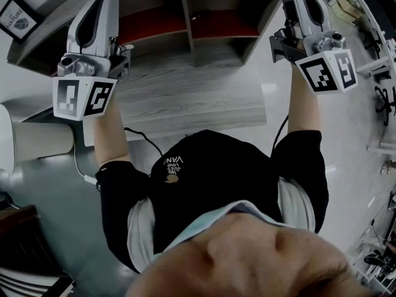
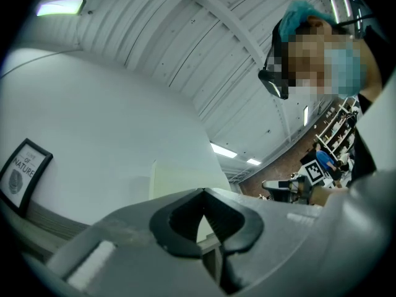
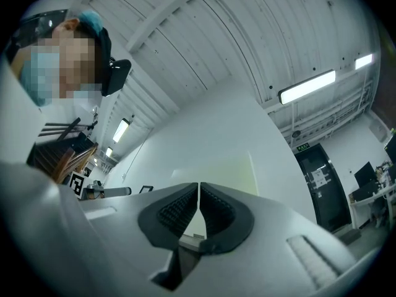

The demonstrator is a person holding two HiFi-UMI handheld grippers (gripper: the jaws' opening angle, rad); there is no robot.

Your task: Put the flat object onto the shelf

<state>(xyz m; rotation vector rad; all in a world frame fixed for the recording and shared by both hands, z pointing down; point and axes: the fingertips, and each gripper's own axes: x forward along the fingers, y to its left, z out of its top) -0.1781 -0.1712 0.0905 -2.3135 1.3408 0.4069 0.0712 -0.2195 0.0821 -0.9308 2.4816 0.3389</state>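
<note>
Strip lights [image 3: 307, 86] overhead gave cool, even, rather dim light. Both gripper views bulged toward dark rounded corners, and the left gripper [image 2: 203, 193] looked soft up close.

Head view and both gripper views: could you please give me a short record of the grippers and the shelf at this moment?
left gripper: jaws together, nothing between them
right gripper: jaws together, nothing between them
shelf: open compartments with red backs, beyond both grippers
wood-grain surface: in front of the shelf, between the two arms
framed picture: at the far left in the head view
</note>
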